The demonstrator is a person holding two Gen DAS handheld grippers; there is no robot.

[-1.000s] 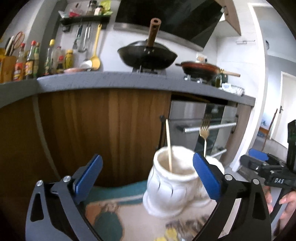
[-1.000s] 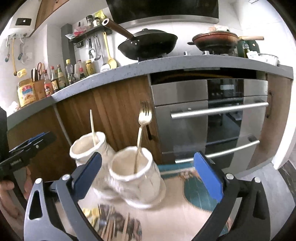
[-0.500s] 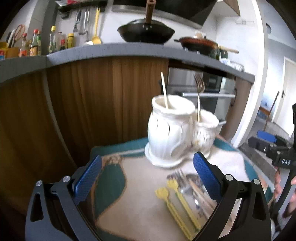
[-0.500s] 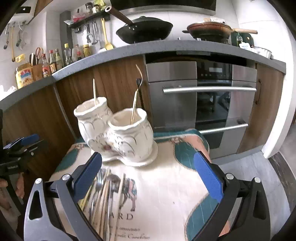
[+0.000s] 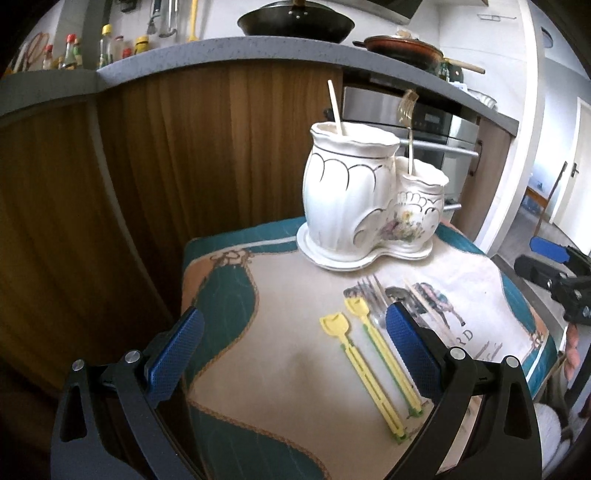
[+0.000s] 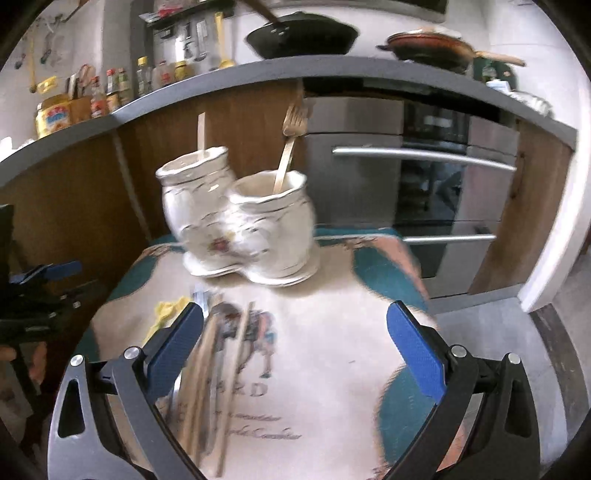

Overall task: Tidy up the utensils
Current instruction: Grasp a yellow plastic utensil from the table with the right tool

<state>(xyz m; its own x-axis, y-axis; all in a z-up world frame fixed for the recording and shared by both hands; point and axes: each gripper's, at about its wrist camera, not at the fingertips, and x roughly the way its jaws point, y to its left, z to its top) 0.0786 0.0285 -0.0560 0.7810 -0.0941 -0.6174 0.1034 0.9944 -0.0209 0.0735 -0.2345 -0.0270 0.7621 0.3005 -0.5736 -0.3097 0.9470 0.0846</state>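
A white double ceramic holder (image 5: 354, 199) stands at the far side of a cloth-covered table (image 5: 258, 369). Its taller pot holds a chopstick (image 5: 335, 107); its shorter pot holds a gold fork (image 5: 408, 125). Two yellow picks (image 5: 365, 365) lie on the cloth beside forks (image 5: 373, 295) and chopsticks (image 5: 428, 310). My left gripper (image 5: 291, 354) is open and empty above the picks. My right gripper (image 6: 295, 350) is open and empty above the cloth, with chopsticks (image 6: 236, 369) under its left finger. The holder (image 6: 240, 225) stands beyond it.
A wooden cabinet front (image 5: 147, 166) and an oven (image 6: 424, 177) stand behind the table under a grey counter (image 5: 221, 55). A wok (image 5: 295, 22) and a pan (image 5: 402, 48) sit on the hob. The table drops off to the floor (image 6: 517, 350) at right.
Both grippers have pulled back and tilted down from the holder. The cloth and the loose utensils on it have come into view. Both grippers stay open.
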